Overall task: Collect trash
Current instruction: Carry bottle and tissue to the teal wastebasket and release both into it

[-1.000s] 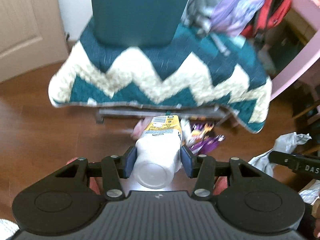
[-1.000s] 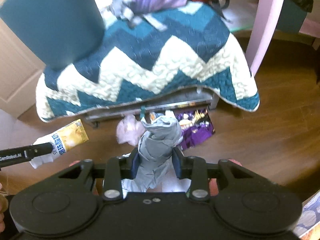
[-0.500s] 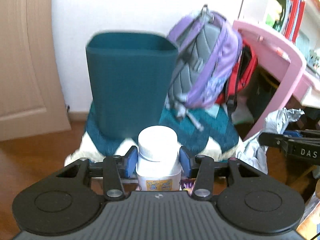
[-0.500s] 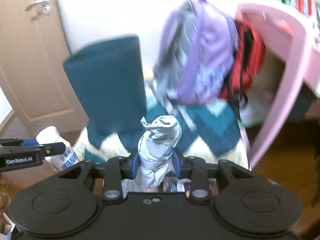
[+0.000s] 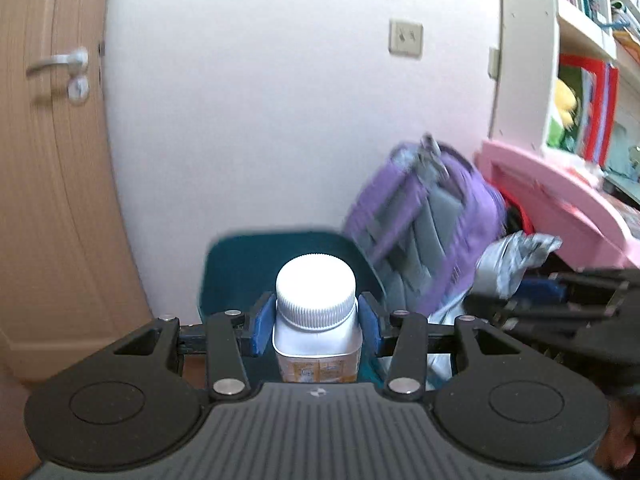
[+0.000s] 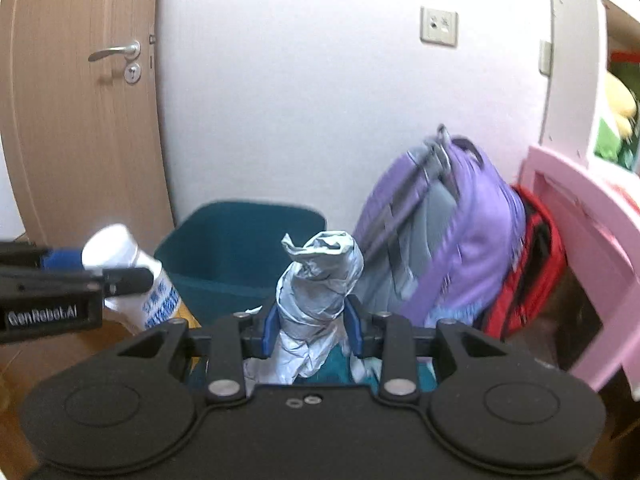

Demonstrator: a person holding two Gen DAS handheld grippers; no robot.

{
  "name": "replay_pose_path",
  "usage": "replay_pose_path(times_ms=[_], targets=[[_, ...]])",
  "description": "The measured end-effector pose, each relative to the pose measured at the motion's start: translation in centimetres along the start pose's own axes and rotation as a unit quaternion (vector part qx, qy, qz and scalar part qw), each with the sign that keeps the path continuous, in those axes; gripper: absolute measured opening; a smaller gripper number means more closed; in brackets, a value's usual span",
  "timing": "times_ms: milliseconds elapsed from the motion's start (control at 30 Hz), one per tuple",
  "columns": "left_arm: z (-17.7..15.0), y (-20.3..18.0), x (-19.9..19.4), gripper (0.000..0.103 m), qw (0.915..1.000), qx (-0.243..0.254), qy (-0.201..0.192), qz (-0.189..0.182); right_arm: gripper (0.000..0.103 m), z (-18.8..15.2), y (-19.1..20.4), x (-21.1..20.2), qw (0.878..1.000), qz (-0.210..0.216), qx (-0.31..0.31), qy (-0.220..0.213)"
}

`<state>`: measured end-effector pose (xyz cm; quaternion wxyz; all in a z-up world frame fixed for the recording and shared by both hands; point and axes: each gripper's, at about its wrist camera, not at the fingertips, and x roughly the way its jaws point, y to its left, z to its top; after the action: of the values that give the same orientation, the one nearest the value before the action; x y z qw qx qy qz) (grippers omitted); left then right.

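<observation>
Where blue pads [image 5: 262,328] meet plastic: left gripper [image 5: 316,330] pinching bottle [image 5: 316,308], white, ribbed cap up, body upright between the jaws, orange label low near the gripper base; same bottle [image 6: 132,276] in the right view at far left, tilted, blue print on its side, black finger across it

Right gripper [image 6: 310,330] pinching wad [image 6: 316,284], grey crumpled wrapper, pads [image 6: 269,330] pressed on both sides, twisted top standing above the jaws, loose folds hanging below; same wad [image 5: 508,264] at right in the left view, beside the other gripper's blurred black frame [image 5: 560,300]

Just beyond both loads: bin [image 5: 240,276], dark teal, open top, rim visible, inside dark; bottle cap in line with the bin mouth in the left view; wad in front of the bin's right corner [image 6: 240,248] in the right view; whether either load hangs over the opening, cannot tell

Beside bin, right: backpack [image 6: 452,220], purple and grey, leaning, blurred; red bag [image 6: 532,256] just behind it, touching; pink desk [image 6: 588,220] further right

Farthest: white wall with socket [image 6: 439,26]; wooden door [image 6: 72,128] with metal handle [image 6: 116,53] at left; shelf [image 5: 588,60] with books and a yellow toy at right
</observation>
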<state>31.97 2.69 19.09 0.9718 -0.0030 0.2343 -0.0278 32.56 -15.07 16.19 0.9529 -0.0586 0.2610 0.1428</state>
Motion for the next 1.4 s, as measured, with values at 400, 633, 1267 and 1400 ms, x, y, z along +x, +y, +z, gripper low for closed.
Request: replay_pose_path(times_ms=[400, 633, 1267, 1400], targets=[[6.1, 3.1, 9.0, 0.044, 0.9993, -0.005, -0.01, 0.036, 0.033, 6.9, 2.0, 10.6, 1.0, -0.001, -0.019, -0.003], [3.8, 5.1, 16.3, 0.044, 0.9965, -0.002, 0.058, 0.059, 0.033, 6.0, 3.8, 17.1, 0.998, 0.015, -0.05, 0.044], [0.1, 5.8, 20.8, 0.047, 0.9896, 0.001, 0.131, 0.059, 0.055, 2.9, 5.4, 20.5, 0.991, 0.041, -0.083, 0.098], [0.5, 5.4, 18.8, 0.057, 0.9912, 0.008, 0.116, 0.062, 0.055, 3.4, 5.3, 18.7, 0.991, 0.039, -0.087, 0.09]])
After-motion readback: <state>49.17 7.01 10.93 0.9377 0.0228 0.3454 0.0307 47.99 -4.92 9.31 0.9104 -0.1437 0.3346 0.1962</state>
